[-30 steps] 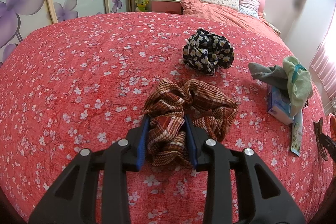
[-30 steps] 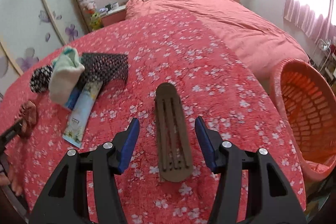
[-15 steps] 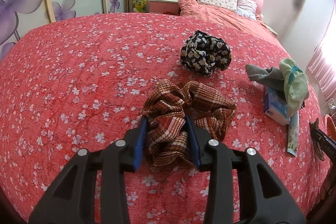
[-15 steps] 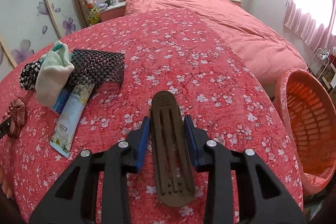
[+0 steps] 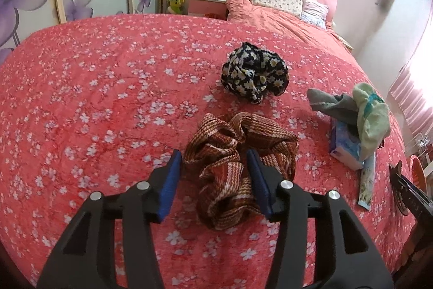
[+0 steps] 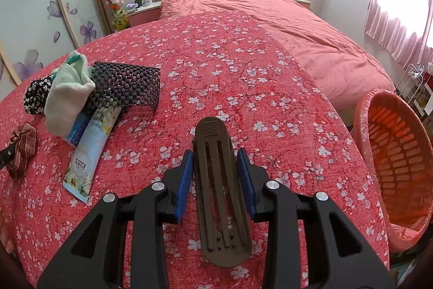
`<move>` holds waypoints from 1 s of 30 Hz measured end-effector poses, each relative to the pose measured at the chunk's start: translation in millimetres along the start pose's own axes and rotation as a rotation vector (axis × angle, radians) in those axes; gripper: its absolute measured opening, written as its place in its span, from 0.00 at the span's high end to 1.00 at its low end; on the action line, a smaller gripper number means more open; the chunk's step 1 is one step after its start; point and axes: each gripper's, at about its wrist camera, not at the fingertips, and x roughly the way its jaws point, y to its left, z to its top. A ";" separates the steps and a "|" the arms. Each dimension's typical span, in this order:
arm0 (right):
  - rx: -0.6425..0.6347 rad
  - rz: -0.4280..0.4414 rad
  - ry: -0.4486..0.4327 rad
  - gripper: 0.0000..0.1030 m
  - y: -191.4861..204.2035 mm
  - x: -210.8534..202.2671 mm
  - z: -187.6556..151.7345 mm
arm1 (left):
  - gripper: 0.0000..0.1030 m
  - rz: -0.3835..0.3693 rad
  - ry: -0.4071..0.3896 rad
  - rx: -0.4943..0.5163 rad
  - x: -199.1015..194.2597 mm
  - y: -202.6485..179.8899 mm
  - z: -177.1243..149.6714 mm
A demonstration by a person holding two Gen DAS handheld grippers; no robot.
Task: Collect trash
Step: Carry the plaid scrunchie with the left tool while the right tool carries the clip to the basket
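A brown striped scrunchie lies on the red flowered bedspread. My left gripper straddles its near end; its jaws are opening, and a gap shows at the left blue pad. In the right wrist view my right gripper is shut on a dark brown slotted hair clip, with both pads pressed on its long edges. The clip points away from me, just over the bedspread. The same scrunchie shows at the far left of that view.
An orange slotted basket stands off the bed's right edge. A black daisy scrunchie lies beyond the brown one. A heap to the right holds a green towel, grey cloth, tissue pack, tube and black woven mat.
My left jaws have spread apart from their grip on the brown scrunchie, which stays on the bed. My right jaws have closed onto the brown hair clip.
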 end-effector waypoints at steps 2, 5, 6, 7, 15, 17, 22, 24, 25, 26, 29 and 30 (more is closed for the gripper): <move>0.001 0.002 0.000 0.67 0.3 0.1 0.1 | 0.64 -0.001 0.001 0.005 2.0 -3.2 1.3; 0.008 0.008 -0.004 0.68 -1.0 -0.8 -0.1 | 0.76 -0.001 -0.004 0.007 4.7 -7.1 4.2; 0.013 0.012 -0.006 0.68 -1.9 -1.2 -0.5 | 0.77 -0.003 -0.006 0.010 4.2 -8.2 4.1; 0.018 0.018 -0.008 0.68 -3.3 -1.5 -1.1 | 0.78 -0.007 -0.012 0.014 2.6 -9.5 3.9; 0.064 0.066 -0.063 0.68 -19.3 -22.2 -5.4 | 0.79 -0.026 -0.098 0.064 -26.5 -25.6 3.7; 0.072 0.085 -0.089 0.68 -22.4 -32.9 -3.6 | 0.79 -0.033 -0.120 0.079 -37.2 -32.5 4.7; 0.098 0.129 -0.159 0.68 -35.6 -60.2 -0.5 | 0.79 -0.048 -0.167 0.113 -63.1 -56.5 6.1; 0.108 0.138 -0.190 0.68 -43.5 -72.5 2.1 | 0.79 -0.064 -0.185 0.131 -74.5 -69.8 6.4; 0.111 0.138 -0.202 0.68 -44.9 -76.1 2.5 | 0.79 -0.071 -0.189 0.137 -78.4 -73.9 5.7; 0.117 0.136 -0.220 0.68 -50.1 -83.3 3.1 | 0.79 -0.081 -0.196 0.146 -83.2 -80.7 5.3; 0.128 0.125 -0.254 0.68 -58.9 -95.0 3.9 | 0.79 -0.112 -0.217 0.176 -95.9 -102.3 2.0; 0.132 0.119 -0.265 0.68 -62.7 -98.8 3.5 | 0.79 -0.127 -0.223 0.188 -100.7 -111.8 0.8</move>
